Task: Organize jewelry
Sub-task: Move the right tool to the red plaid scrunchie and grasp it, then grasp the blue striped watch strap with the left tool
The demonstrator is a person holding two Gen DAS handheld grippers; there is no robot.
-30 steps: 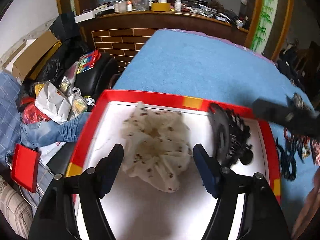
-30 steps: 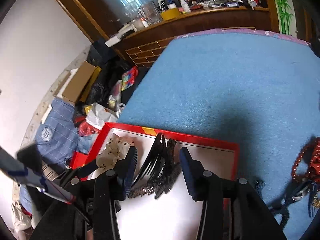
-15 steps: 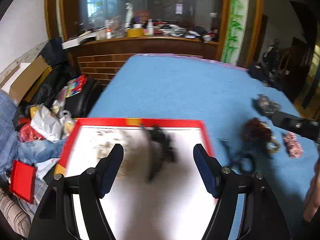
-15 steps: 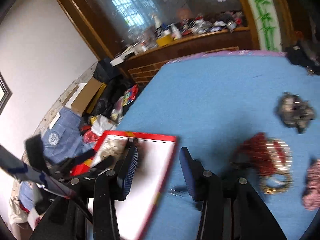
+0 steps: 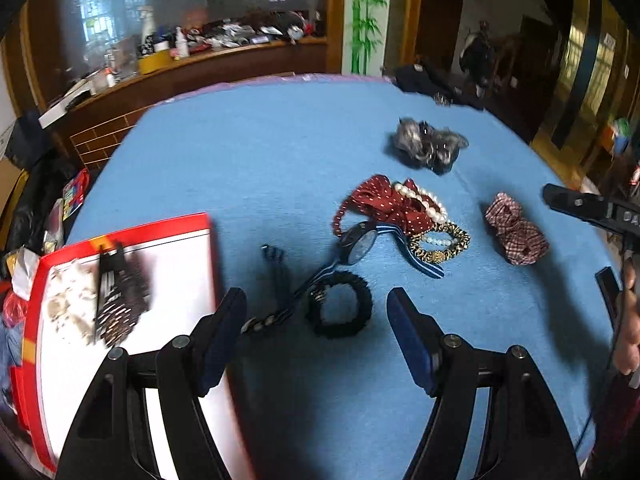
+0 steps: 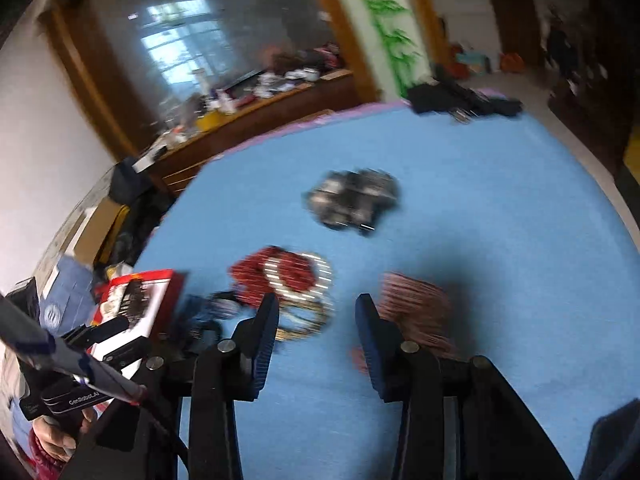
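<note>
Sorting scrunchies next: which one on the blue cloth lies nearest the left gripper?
The black scrunchie, just ahead of the open left gripper. The plaid one and the grey one lie farther off to the right.

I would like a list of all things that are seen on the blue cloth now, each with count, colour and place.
tray: 1, red rim with white floor, left edge of the cloth
comb: 1, black, inside the tray
cream scrunchie: 1, cream with brown spots, inside the tray, left of the comb
black scrunchie: 1, black, on the cloth between the left fingers
watch: 1, dark face with striped blue strap, centre
red bow: 1, red with white dots, centre
pearls: 1 strand, white, on the bow
checked scrunchie: 1, red and white, right
grey scrunchie: 1, grey and black, far side
left gripper: 1, black, open
right gripper: 1, black, open
</note>
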